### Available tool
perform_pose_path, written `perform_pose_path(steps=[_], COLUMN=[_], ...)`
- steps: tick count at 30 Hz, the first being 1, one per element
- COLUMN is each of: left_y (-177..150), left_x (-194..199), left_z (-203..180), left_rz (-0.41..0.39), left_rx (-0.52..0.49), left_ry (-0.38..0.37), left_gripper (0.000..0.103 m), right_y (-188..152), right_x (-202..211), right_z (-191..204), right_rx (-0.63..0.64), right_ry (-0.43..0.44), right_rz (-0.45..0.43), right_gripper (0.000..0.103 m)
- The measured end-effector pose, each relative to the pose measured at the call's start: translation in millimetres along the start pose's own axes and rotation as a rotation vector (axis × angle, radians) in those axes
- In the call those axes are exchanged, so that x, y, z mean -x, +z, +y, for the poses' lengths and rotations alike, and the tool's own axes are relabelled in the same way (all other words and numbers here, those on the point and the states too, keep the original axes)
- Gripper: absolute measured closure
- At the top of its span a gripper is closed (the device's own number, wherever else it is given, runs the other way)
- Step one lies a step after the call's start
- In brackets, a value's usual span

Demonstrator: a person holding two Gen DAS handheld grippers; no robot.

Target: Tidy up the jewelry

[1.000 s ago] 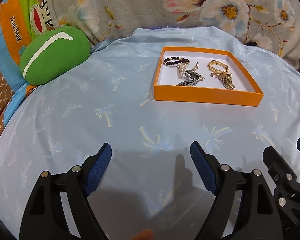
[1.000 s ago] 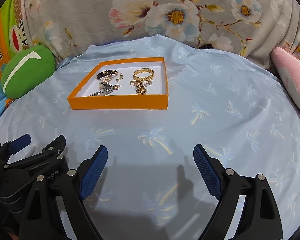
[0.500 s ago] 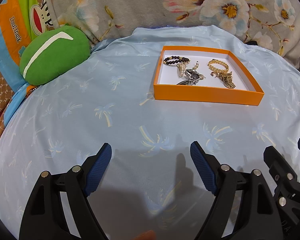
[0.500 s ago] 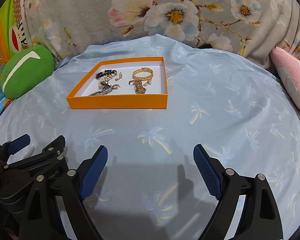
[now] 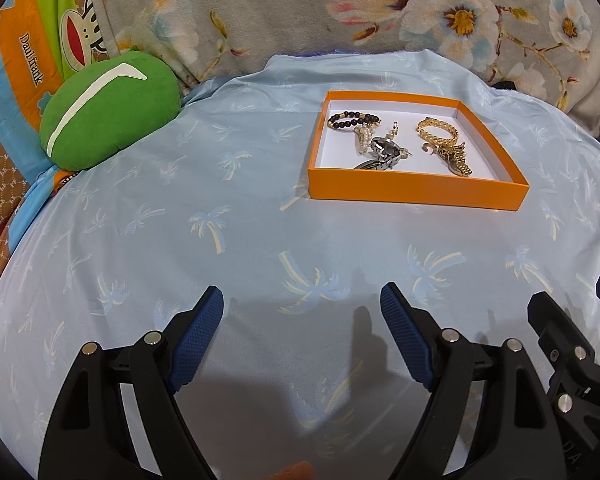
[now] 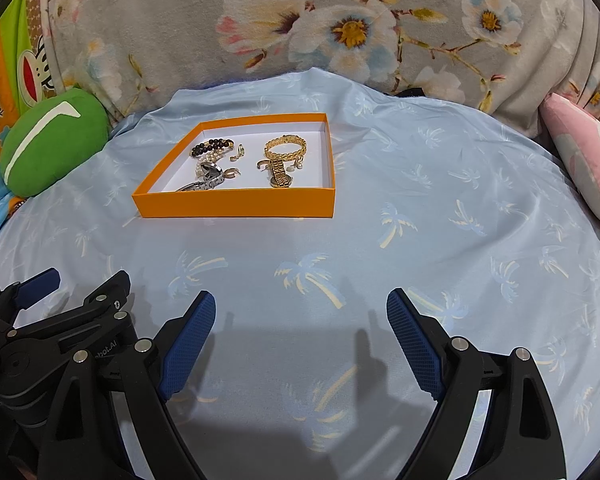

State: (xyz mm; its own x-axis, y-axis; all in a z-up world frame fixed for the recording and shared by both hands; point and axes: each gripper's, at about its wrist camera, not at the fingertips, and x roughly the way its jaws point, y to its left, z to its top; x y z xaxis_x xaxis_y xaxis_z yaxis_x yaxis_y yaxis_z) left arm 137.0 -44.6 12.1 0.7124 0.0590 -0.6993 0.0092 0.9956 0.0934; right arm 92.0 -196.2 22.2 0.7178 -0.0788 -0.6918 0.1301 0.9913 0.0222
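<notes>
Jewelry is gathered in an orange tray [image 5: 416,194] on a palm-print blue sheet [image 5: 220,208]: dark bead bracelet [image 5: 352,119], gold chain bracelet [image 5: 437,130], gold watch [image 6: 279,172]. "Daul frank" is read on a cushion [image 5: 24,56]. Left claw [image 5: 302,312] and right claw [image 6: 301,318] are held wide, empty, well short of the tray.

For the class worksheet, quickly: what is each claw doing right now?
Left claw: open, holding nothing.
Right claw: open, holding nothing.
</notes>
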Motion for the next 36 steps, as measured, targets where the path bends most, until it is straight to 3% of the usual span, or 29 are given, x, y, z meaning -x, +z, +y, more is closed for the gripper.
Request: perform_pose_path(steps=[36], left_y=[-1.5], left_x=[2.4], left_z=[2.4], left_rz=[-0.006], left_rx=[-0.008], left_ry=[0.005], left_gripper=[0.026], right_y=[-0.2], right_x=[-1.4], right_z=[-1.1], right_rx=[0.001], right_ry=[0.000], right_rz=[0.001], right_gripper=[0.017])
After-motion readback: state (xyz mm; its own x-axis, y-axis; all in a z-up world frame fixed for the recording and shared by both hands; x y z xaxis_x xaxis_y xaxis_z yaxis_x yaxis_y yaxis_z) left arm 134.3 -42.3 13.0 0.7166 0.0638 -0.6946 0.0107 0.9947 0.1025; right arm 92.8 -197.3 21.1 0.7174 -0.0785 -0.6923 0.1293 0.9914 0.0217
